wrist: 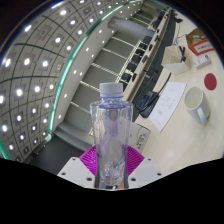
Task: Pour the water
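A clear plastic water bottle (pixel 111 130) with a pale cap stands between my two fingers, whose magenta pads (pixel 90 157) press against its lower sides. My gripper (pixel 111 165) is shut on the bottle and holds it lifted and tilted, so the room appears slanted behind it. A white cup (pixel 196 104) sits on the light tabletop (pixel 168 125) beyond the bottle and to its right. The bottle's base is hidden between the fingers.
A red box (pixel 211 80) and a white packet (pixel 199 42) lie on the table past the cup. A dark cable (pixel 148 100) runs across the table near the bottle. Rows of desks and a ceiling with lights fill the background.
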{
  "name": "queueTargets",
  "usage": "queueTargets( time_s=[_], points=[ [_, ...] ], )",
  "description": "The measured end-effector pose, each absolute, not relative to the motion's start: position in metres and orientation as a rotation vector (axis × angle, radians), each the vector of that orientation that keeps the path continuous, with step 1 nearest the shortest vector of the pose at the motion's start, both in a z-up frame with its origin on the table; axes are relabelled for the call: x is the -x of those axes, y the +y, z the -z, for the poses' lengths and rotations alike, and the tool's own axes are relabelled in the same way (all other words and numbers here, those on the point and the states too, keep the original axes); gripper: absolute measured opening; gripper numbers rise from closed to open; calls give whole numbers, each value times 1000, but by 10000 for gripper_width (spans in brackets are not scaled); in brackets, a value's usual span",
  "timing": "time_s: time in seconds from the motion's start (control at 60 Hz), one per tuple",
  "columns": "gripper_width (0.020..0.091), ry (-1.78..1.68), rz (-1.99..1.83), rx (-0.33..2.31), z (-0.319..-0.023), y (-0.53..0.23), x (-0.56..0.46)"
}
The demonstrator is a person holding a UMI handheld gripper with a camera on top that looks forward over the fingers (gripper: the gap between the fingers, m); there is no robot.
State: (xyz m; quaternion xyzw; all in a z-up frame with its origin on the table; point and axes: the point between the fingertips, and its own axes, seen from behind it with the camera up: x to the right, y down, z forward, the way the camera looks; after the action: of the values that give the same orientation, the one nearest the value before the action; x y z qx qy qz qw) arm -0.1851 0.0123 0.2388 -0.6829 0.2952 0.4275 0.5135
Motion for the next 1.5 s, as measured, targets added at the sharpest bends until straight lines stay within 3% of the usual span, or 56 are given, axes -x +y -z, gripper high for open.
queueTargets(
  time_s=[0.217, 0.467, 0.583, 0.733, 0.933, 1.217, 1.35, 1.483, 1.5],
  points=[
    [324, 1161, -1496, 1381, -238, 45, 122],
    [324, 1510, -1828, 1133, -204, 60, 87],
    [322, 1539, -1843, 1168, -193, 58, 87],
    [322, 1452, -1794, 1280, -201, 51, 86],
    [324, 1098, -1534, 1508, -240, 56, 69],
    [325, 462, -683, 1704, -285, 56, -58],
    [324, 193, -260, 1744, -265, 50, -127],
    [325, 28, -22, 1820, -208, 49, -166],
    [325, 12, -4, 1826, -189, 54, -176]
  ],
)
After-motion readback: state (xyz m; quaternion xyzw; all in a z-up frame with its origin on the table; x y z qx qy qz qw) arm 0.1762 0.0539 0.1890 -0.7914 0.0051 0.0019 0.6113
